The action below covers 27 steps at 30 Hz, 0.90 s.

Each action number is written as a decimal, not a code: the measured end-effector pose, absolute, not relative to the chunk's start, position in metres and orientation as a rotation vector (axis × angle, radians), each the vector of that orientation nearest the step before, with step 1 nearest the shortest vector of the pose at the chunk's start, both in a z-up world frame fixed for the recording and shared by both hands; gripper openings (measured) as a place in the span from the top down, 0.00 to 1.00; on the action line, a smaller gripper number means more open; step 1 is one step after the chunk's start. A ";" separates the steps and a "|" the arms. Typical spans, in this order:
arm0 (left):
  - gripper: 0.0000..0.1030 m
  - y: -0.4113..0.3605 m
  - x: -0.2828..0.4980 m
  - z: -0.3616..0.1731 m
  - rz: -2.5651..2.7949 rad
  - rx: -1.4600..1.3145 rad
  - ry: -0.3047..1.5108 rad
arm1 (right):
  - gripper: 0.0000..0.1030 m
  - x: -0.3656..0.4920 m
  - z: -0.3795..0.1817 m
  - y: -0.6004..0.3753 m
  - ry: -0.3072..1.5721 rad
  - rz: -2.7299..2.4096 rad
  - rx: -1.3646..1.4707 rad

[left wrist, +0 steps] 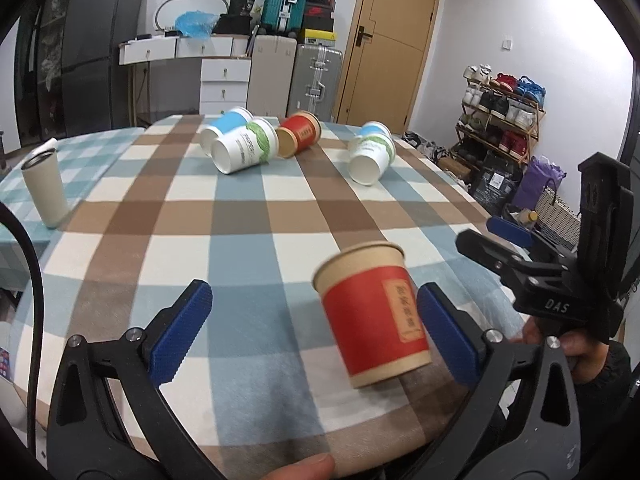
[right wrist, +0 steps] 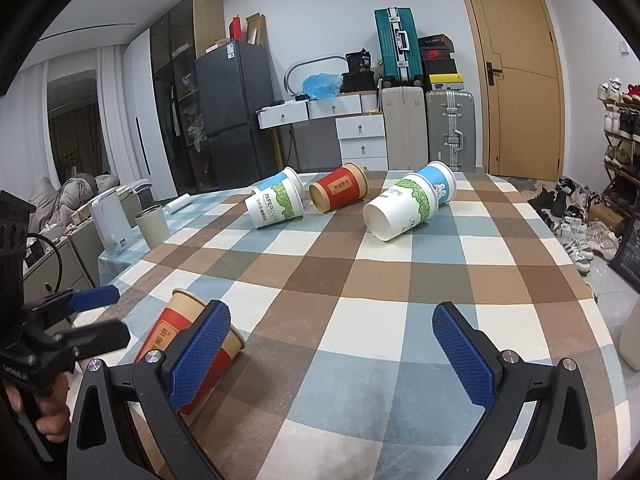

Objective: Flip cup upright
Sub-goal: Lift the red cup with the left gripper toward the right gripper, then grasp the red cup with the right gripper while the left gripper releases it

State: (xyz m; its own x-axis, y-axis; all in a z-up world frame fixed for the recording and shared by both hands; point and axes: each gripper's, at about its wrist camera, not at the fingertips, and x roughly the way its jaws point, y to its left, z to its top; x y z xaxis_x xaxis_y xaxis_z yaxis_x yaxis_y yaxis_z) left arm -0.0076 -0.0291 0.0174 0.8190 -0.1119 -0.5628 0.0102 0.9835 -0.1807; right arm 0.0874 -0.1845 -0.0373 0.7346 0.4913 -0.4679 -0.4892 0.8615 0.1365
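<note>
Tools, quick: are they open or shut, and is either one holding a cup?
Left tool: open, holding nothing; the near red cup sits loose between its pads.
Right tool: open, holding nothing.

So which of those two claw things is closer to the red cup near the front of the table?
Left. The red paper cup stands between the open fingers of the left gripper, beside its right pad. The right gripper is open too, and the cup sits just outside its left pad.
</note>
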 end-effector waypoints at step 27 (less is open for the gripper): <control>0.01 0.019 0.003 -0.002 0.054 -0.146 0.525 | 0.01 0.098 -0.036 -0.124 0.880 0.751 0.050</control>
